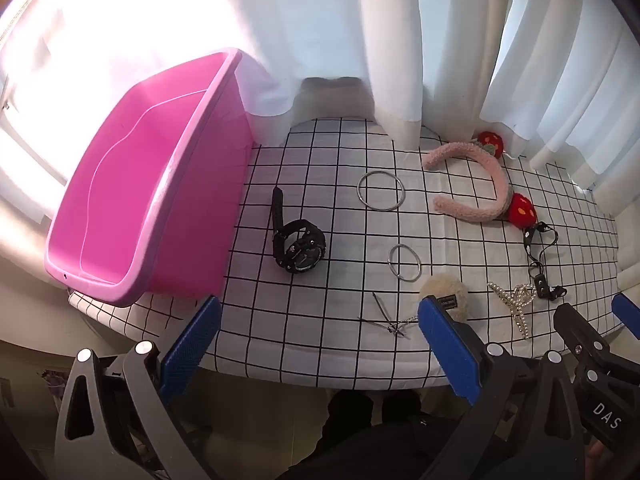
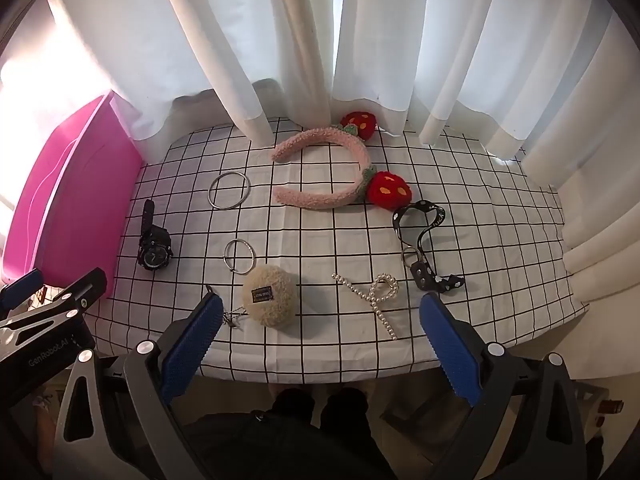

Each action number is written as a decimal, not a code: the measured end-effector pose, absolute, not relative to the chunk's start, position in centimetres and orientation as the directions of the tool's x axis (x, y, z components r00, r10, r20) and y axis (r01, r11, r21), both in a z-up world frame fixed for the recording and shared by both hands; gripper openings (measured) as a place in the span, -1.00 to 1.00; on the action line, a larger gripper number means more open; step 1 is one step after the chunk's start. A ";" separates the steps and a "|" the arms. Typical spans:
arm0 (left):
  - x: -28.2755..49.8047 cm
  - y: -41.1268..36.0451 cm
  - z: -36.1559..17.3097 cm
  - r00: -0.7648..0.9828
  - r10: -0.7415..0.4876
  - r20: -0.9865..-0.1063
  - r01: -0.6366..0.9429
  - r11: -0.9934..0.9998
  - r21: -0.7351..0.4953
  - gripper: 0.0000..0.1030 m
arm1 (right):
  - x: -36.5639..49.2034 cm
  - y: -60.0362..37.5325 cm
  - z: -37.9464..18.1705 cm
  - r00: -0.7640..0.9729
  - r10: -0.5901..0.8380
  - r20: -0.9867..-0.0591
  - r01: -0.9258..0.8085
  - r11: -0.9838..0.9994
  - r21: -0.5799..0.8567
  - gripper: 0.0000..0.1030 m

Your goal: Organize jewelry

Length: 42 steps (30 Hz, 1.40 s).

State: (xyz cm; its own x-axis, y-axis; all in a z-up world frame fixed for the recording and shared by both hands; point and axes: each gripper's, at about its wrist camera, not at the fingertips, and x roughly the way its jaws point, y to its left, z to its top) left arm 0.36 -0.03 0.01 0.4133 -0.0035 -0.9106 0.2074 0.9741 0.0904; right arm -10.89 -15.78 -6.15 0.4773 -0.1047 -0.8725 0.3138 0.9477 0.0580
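An empty pink bin (image 1: 120, 200) stands at the table's left, also in the right wrist view (image 2: 60, 200). On the checked cloth lie a black watch (image 1: 298, 246) (image 2: 154, 250), a large silver bangle (image 1: 381, 191) (image 2: 229, 191), a smaller bangle (image 1: 405, 262) (image 2: 239, 255), a pink strawberry headband (image 1: 480, 184) (image 2: 332, 168), a cream pom-pom keychain (image 1: 446, 294) (image 2: 269, 295), a pearl hair clip (image 1: 516, 304) (image 2: 376, 296) and a black dotted strap (image 1: 540, 256) (image 2: 424, 248). My left gripper (image 1: 320, 332) and right gripper (image 2: 320, 332) are open and empty over the front edge.
White curtains (image 2: 320, 40) hang along the table's back and right side. A thin metal chain piece (image 1: 390, 322) lies by the pom-pom. The table's front edge (image 2: 320, 378) is right under both grippers. Dark-clothed legs show below.
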 end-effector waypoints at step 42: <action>0.1 0.0 -0.4 0.399 -0.005 -0.917 0.205 0.975 0.085 0.88 | -11.6 -16.2 -6.5 0.476 -0.087 -0.875 0.317 0.945 0.079 0.83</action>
